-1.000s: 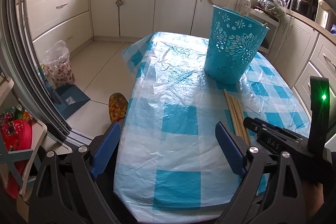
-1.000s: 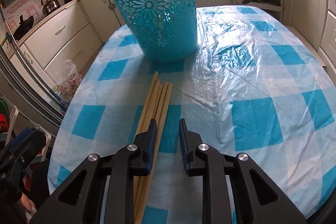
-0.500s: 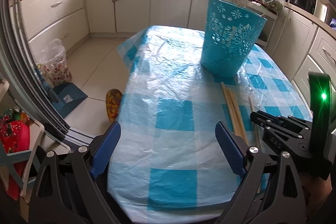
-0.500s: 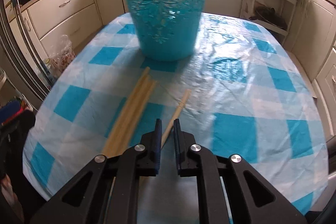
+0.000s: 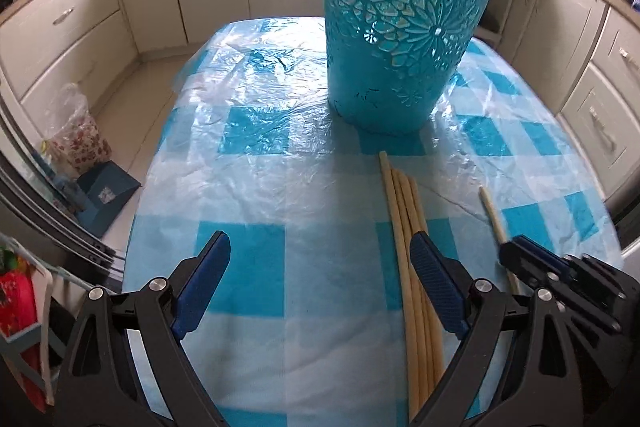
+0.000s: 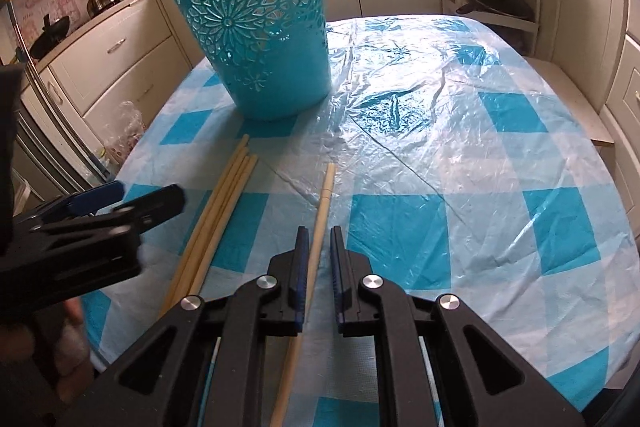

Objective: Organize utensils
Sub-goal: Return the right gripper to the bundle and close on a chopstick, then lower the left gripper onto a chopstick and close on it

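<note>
Right gripper (image 6: 319, 259) jaws clamped on one pale wooden stick (image 6: 322, 205), set apart right of the remaining stick bundle (image 6: 218, 215). Left gripper (image 5: 320, 269) jaws wide, empty. Teal perforated plastic basket (image 6: 256, 43) upright beyond, on checked tablecloth (image 6: 460, 187)

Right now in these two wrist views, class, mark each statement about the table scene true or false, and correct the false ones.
1. The right gripper is shut on a single wooden stick. True.
2. The teal basket lies on its side. False: it stands upright on the checked tablecloth.
3. The left gripper is open and holds nothing. True.
4. The bundle of sticks is inside the basket. False: it lies on the cloth in front of it.
5. The single stick touches the bundle. False: it lies apart.
</note>
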### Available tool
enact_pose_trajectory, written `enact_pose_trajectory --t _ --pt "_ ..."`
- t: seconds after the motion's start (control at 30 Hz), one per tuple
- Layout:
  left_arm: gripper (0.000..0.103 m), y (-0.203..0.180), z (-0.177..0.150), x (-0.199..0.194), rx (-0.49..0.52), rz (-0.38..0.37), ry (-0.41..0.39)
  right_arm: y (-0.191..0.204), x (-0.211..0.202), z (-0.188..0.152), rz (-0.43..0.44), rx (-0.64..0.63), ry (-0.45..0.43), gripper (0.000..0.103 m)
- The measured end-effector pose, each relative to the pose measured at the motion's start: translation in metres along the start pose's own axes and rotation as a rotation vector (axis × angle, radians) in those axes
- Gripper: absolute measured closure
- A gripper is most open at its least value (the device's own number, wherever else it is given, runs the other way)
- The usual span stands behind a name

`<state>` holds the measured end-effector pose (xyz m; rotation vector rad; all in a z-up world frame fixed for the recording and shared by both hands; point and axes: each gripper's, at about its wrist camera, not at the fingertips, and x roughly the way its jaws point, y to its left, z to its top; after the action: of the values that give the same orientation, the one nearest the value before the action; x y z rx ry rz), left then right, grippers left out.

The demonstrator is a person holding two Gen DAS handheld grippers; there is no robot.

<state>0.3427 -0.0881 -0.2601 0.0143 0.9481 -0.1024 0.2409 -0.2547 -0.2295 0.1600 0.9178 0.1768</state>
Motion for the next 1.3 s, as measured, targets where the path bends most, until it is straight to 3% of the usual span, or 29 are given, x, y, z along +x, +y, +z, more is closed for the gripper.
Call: enact_pose_trajectory --t 0.53,0.63,0.8,0.87,1.1,1.3 --pt "0.016 -0.019 0.014 0.028 0.057 0.085 0.047 -0.011 -0.004 -0.002 0.054 0.044 0.009 0.091" --pt "0.030 -0.022 0.017 0.028 0.072 0.067 0.035 -0.013 -0.004 -0.002 0.051 0.049 0.003 0.091" --pt "0.083 -0.033 0.016 0.025 0.104 -0.005 0.013 -0.012 -0.004 -0.002 0.042 0.044 -0.002 0.091" --pt "0.095 -0.036 0.012 0.021 0.108 -0.018 0.007 -0.011 -0.004 -0.002 0.039 0.042 -0.002 0.091" --pt "0.096 -0.016 0.006 0.015 0.021 -0.076 0.050 -0.011 -0.002 0.001 0.029 0.052 -0.002 0.090" --pt "0.091 -0.014 0.019 0.025 0.046 -0.029 0.084 -0.011 0.000 0.003 0.019 0.045 -0.007 0.090"
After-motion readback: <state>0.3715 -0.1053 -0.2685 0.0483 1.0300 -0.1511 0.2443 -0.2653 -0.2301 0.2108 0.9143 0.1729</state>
